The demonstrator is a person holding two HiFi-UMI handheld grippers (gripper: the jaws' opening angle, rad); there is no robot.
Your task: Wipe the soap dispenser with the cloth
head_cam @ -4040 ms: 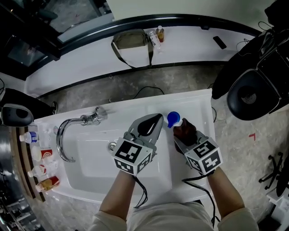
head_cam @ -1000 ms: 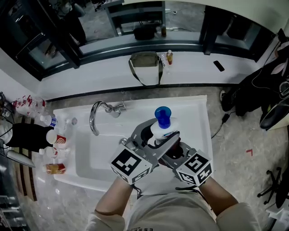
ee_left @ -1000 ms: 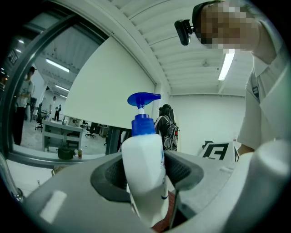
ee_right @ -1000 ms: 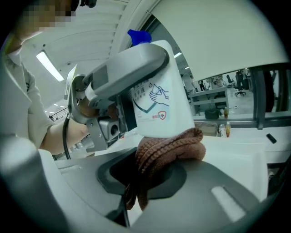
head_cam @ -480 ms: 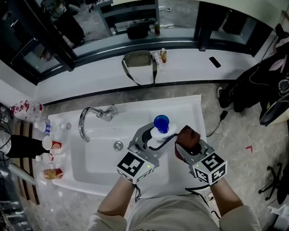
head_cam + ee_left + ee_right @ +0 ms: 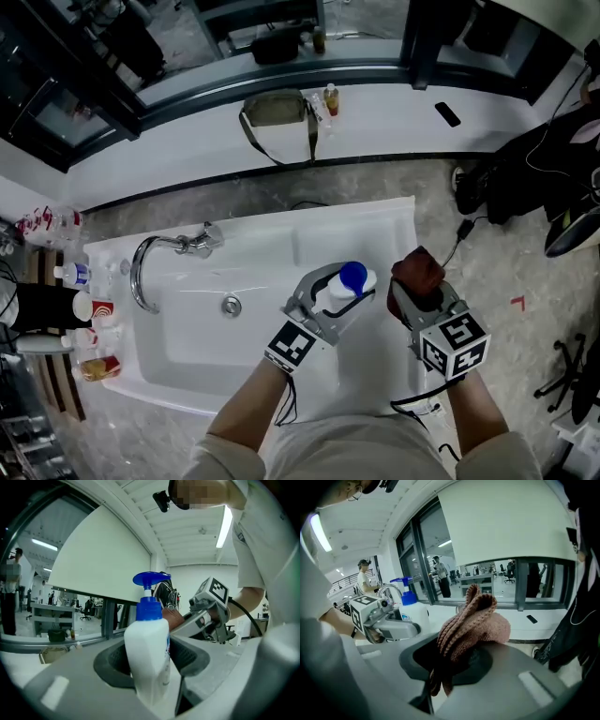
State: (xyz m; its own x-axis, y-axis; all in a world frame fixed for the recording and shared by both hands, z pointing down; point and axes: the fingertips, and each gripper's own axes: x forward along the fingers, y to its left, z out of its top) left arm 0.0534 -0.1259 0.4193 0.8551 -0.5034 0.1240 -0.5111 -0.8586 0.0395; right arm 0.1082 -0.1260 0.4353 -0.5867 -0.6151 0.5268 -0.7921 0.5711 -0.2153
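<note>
My left gripper (image 6: 343, 287) is shut on the soap dispenser (image 6: 344, 285), a white bottle with a blue pump top (image 6: 151, 579), held up over the right part of the white basin (image 6: 187, 347). The bottle (image 6: 149, 656) stands between the jaws in the left gripper view. My right gripper (image 6: 418, 278) is shut on a reddish-brown knitted cloth (image 6: 416, 272), bunched above its jaws (image 6: 471, 623). Cloth and bottle are apart, with a small gap between them in the head view. From the right gripper view the dispenser (image 6: 412, 607) shows at the left.
A chrome tap (image 6: 155, 253) curves over the sink bowl, its drain (image 6: 231, 305) in the middle. Small bottles and cups (image 6: 82, 309) crowd the left ledge. A bag (image 6: 274, 109) and a phone (image 6: 447, 114) lie on the white counter behind. Dark chairs stand at the right.
The left gripper has tipped and lowered the dispenser toward the right. The right gripper with the cloth has drawn away from the bottle to the right.
</note>
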